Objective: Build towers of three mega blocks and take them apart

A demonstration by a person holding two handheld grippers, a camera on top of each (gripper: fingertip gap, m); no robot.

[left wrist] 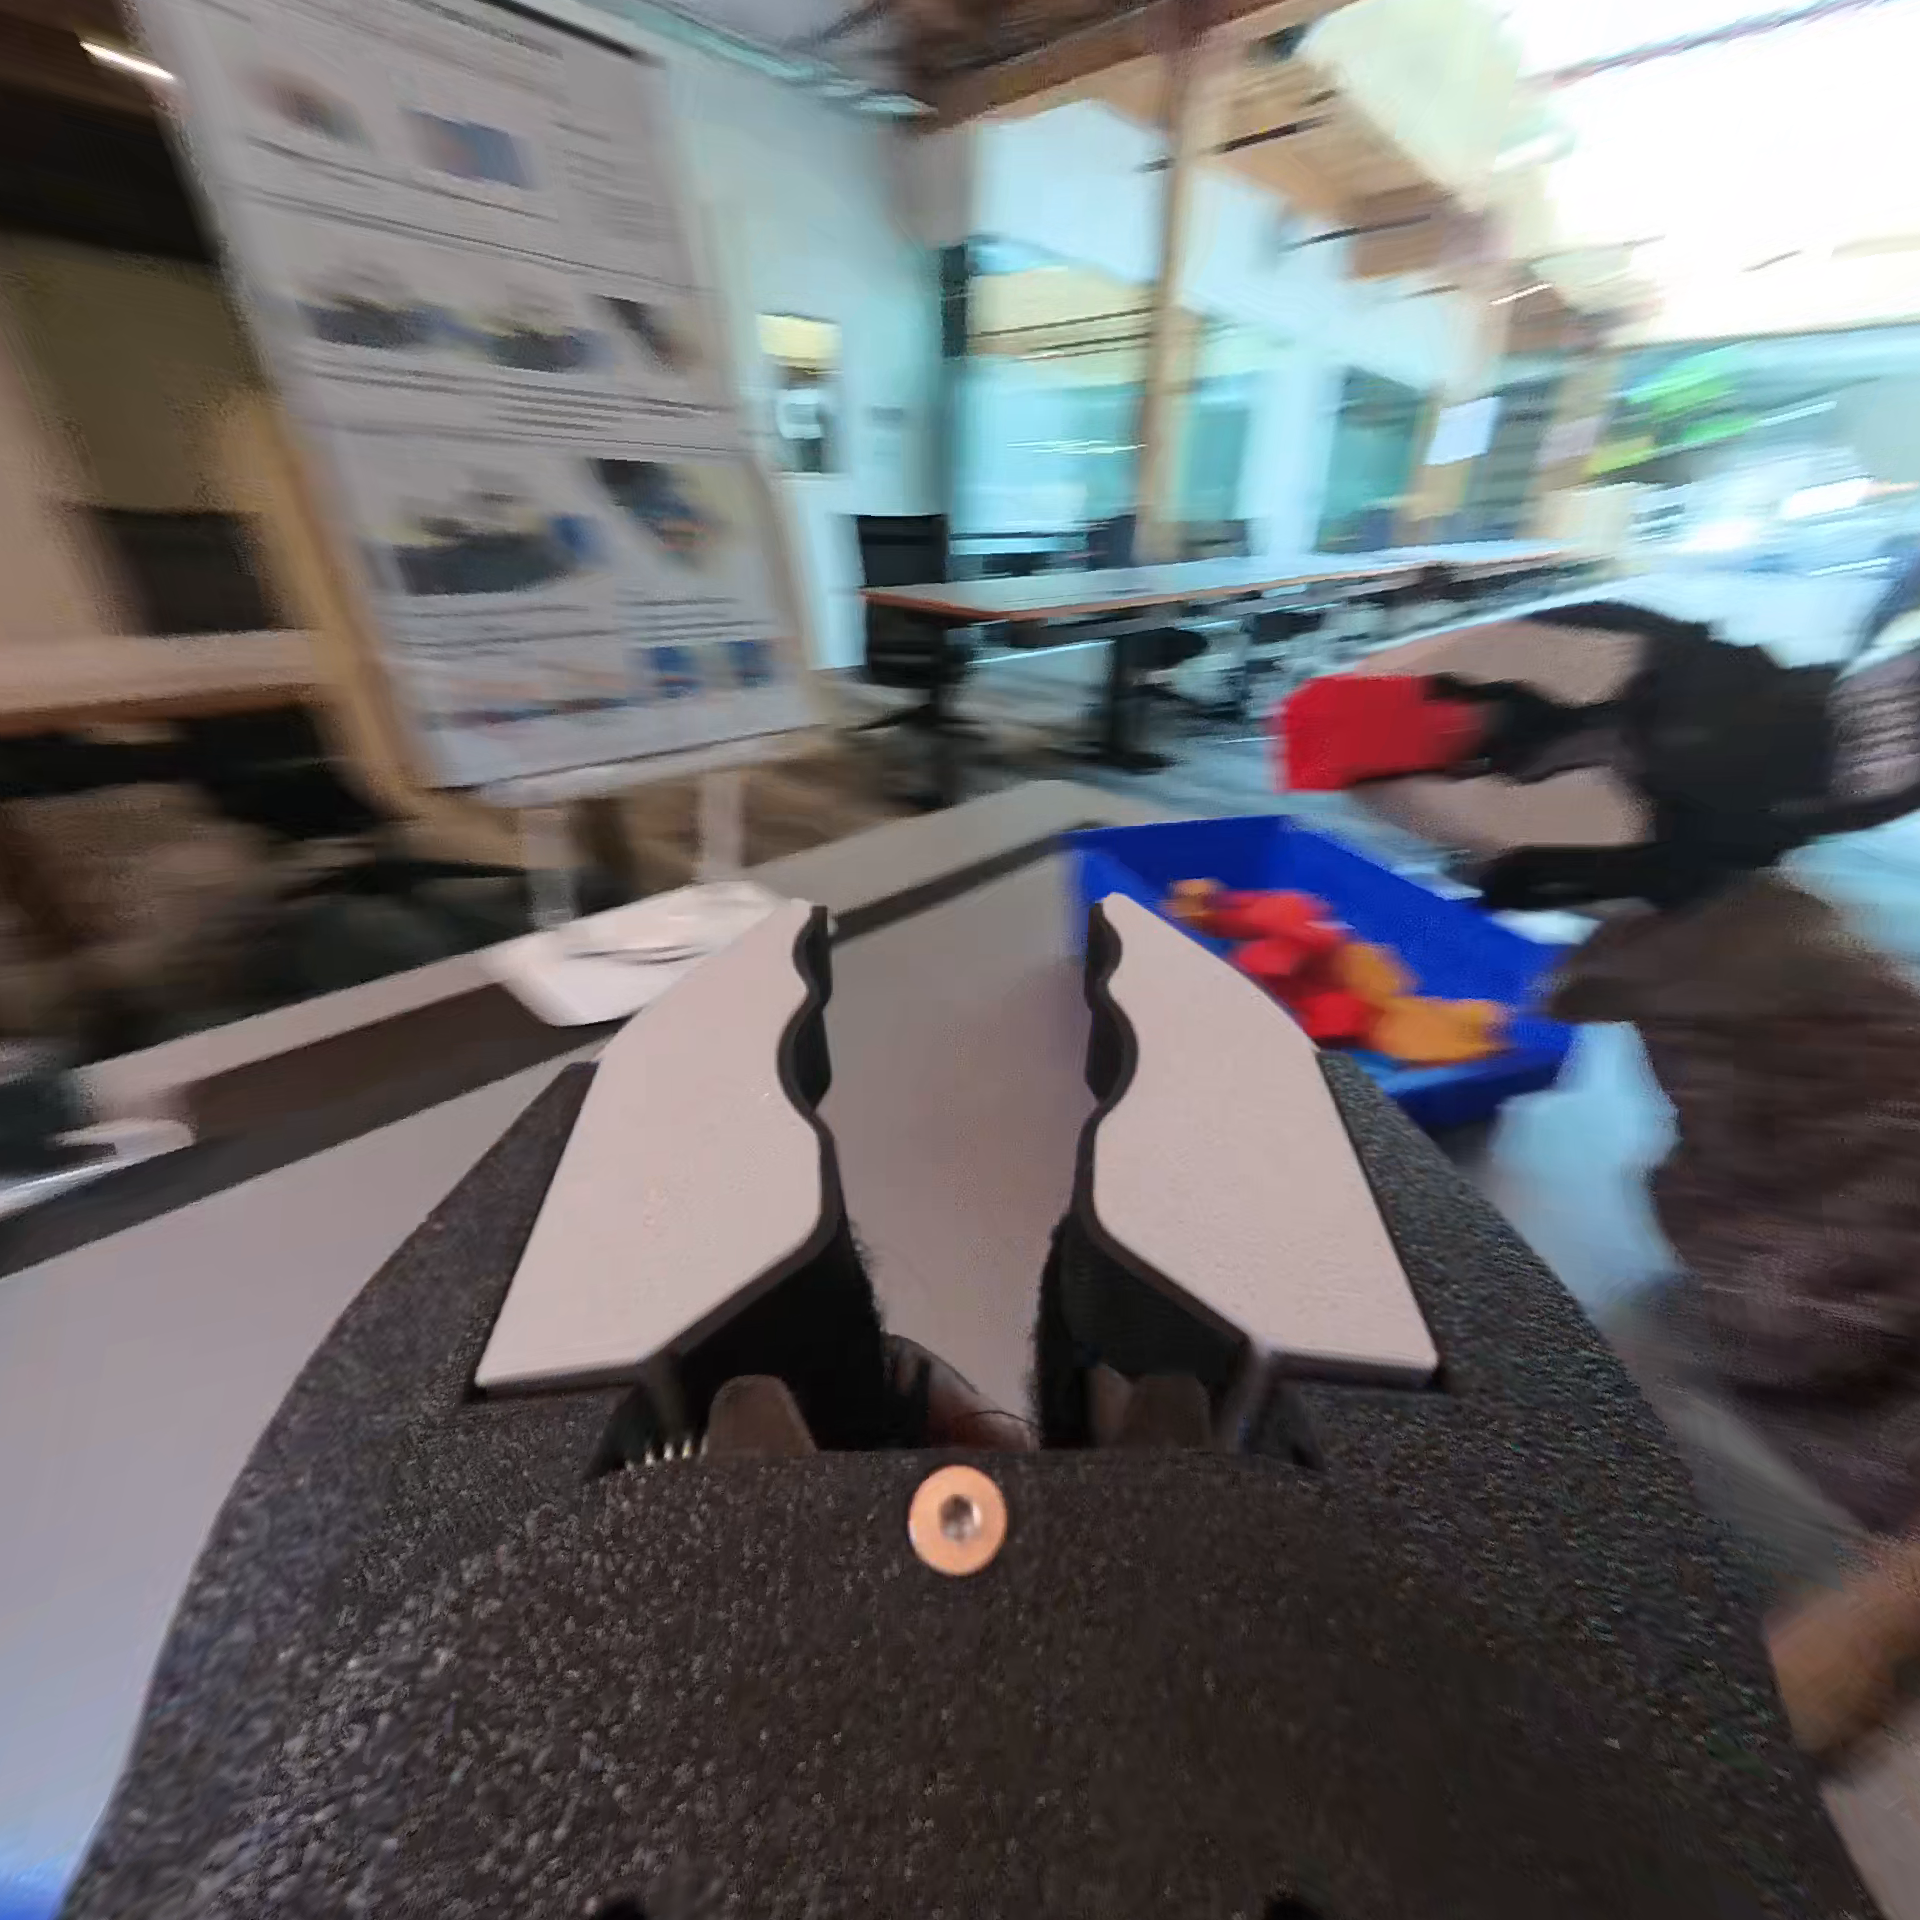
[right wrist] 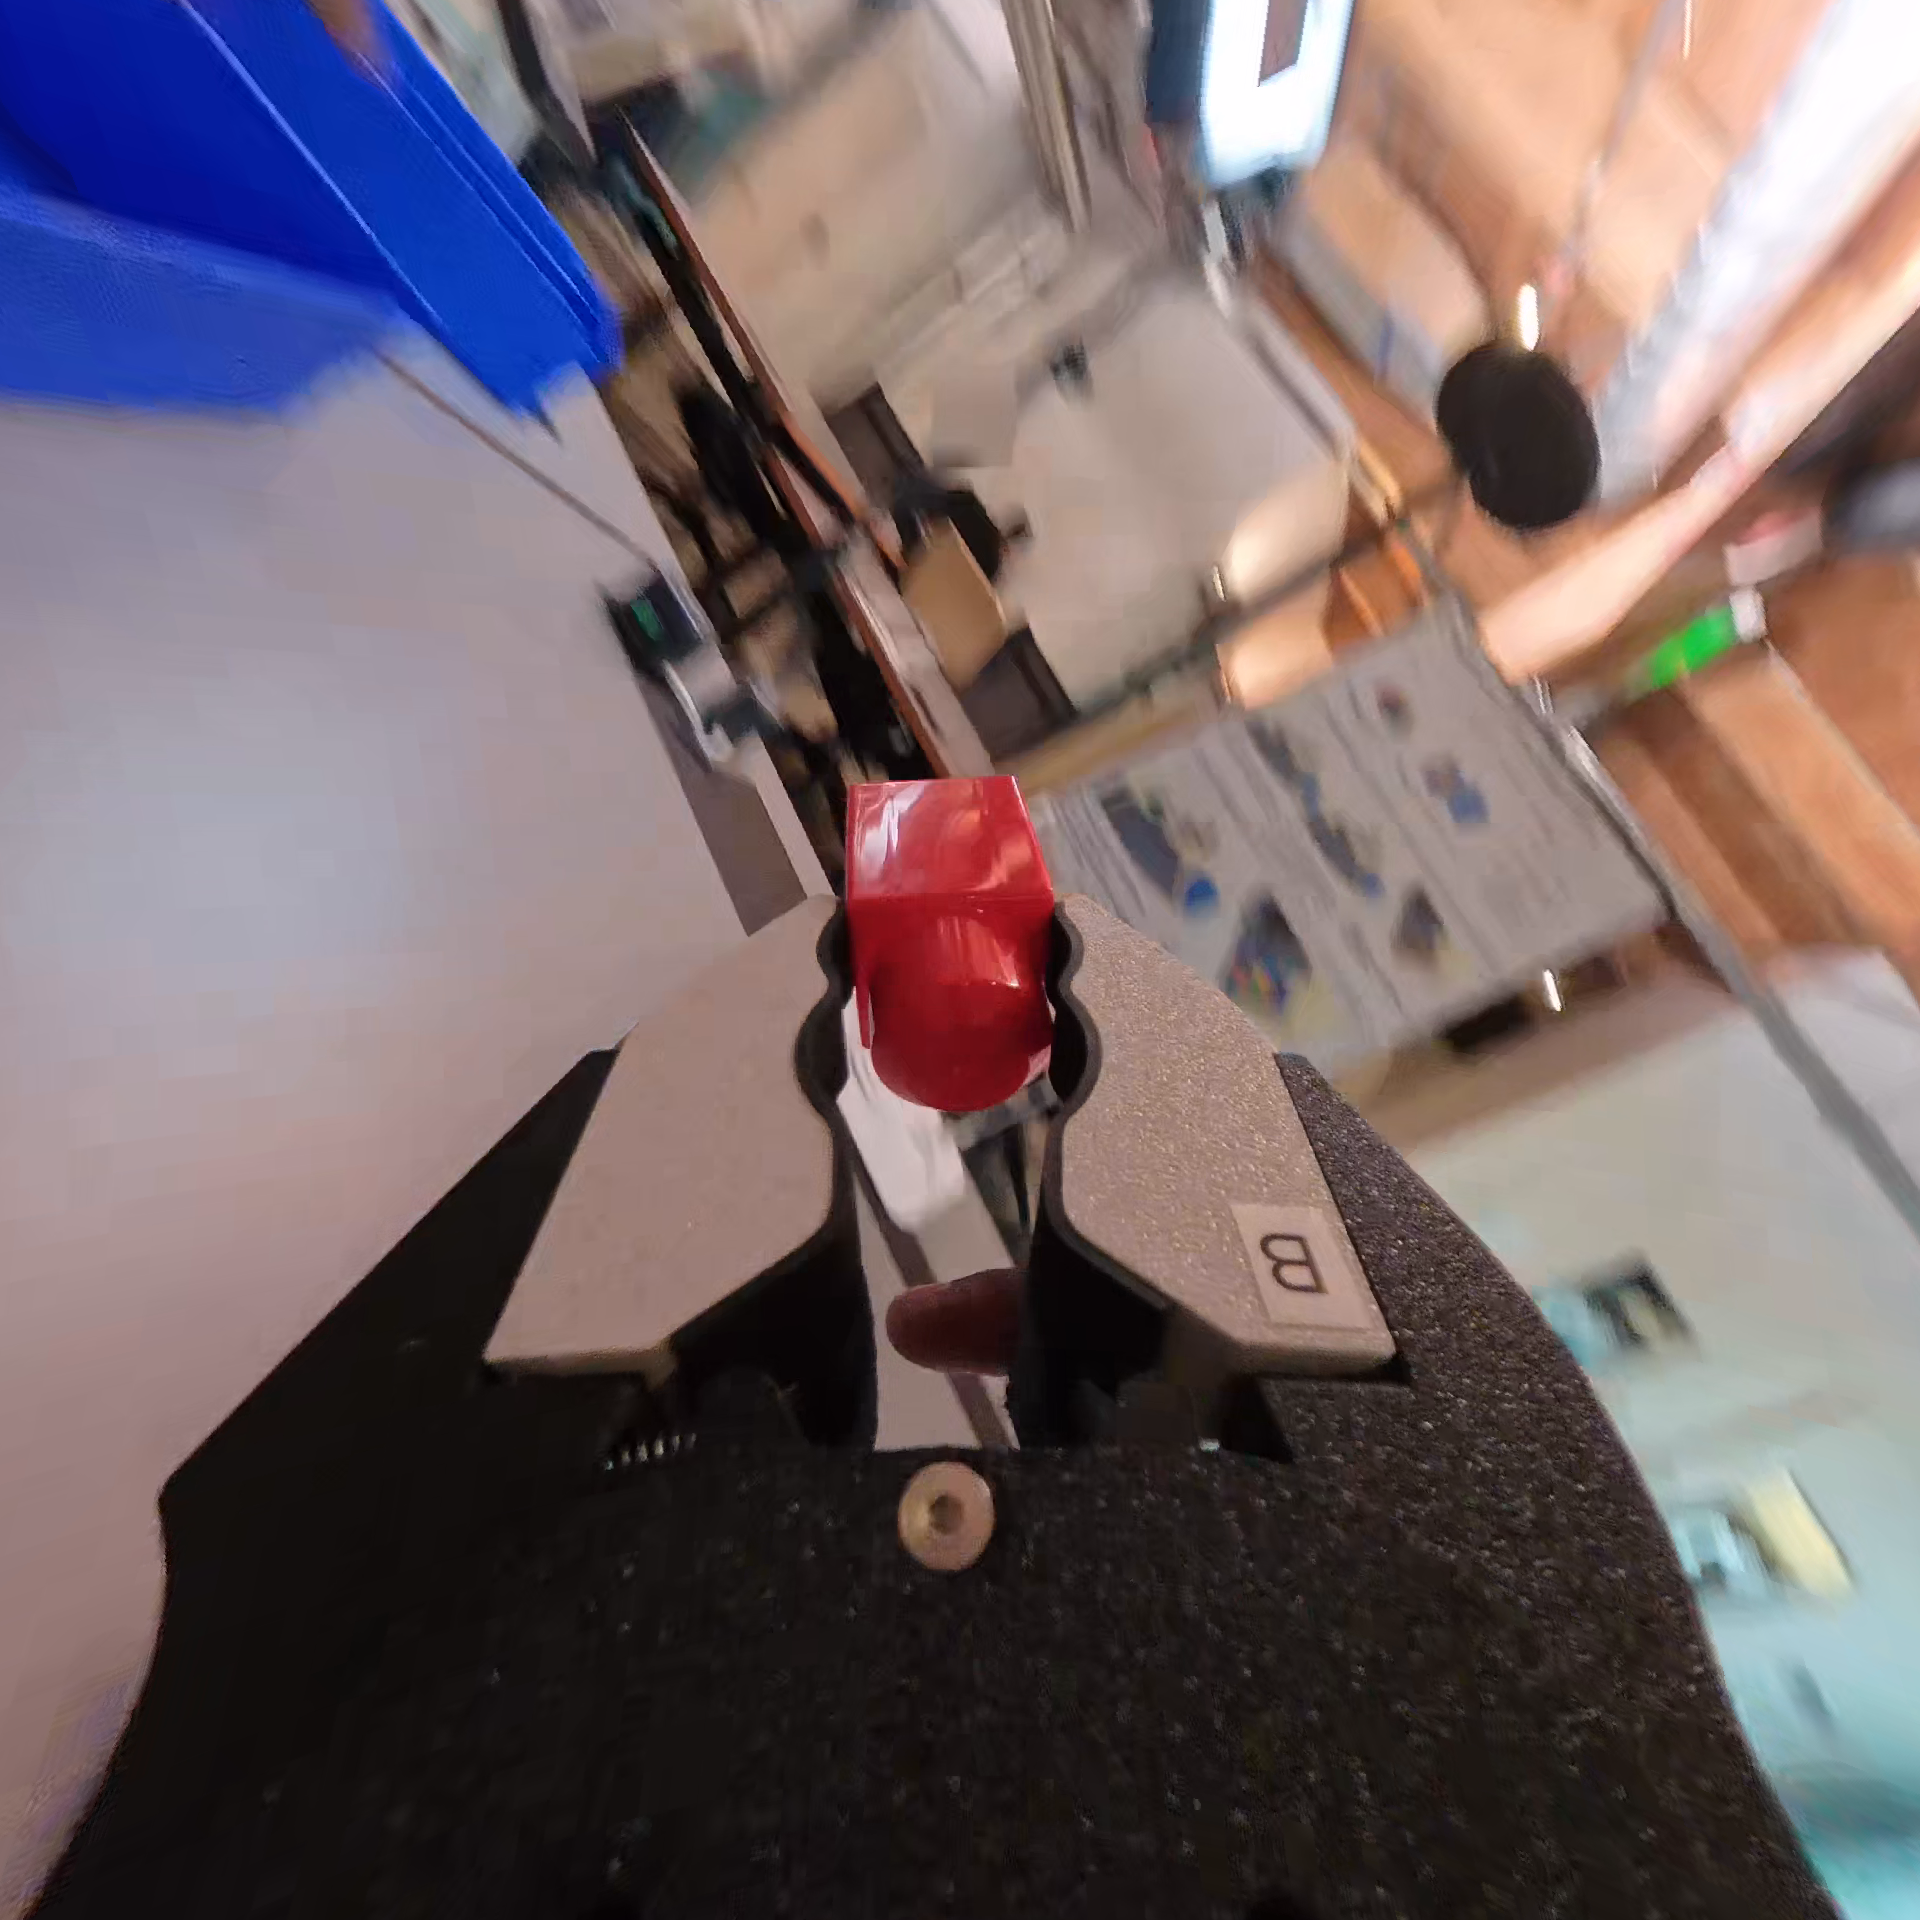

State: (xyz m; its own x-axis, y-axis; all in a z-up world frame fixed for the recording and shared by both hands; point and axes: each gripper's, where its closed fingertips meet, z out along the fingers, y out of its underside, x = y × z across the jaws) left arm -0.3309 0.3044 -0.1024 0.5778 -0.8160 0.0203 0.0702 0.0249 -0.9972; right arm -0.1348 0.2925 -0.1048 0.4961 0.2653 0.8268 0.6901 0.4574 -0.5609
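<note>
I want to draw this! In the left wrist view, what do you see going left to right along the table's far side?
White tray → left hand-held gripper, open and empty → blue bin of red and orange blocks → red block held by the right hand-held gripper.

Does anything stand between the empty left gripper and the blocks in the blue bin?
Nothing visible does. The left gripper is open over bare table; the blue bin of red and orange blocks lies open-topped to its right. The right gripper holds a red block above the bin's far side.
</note>
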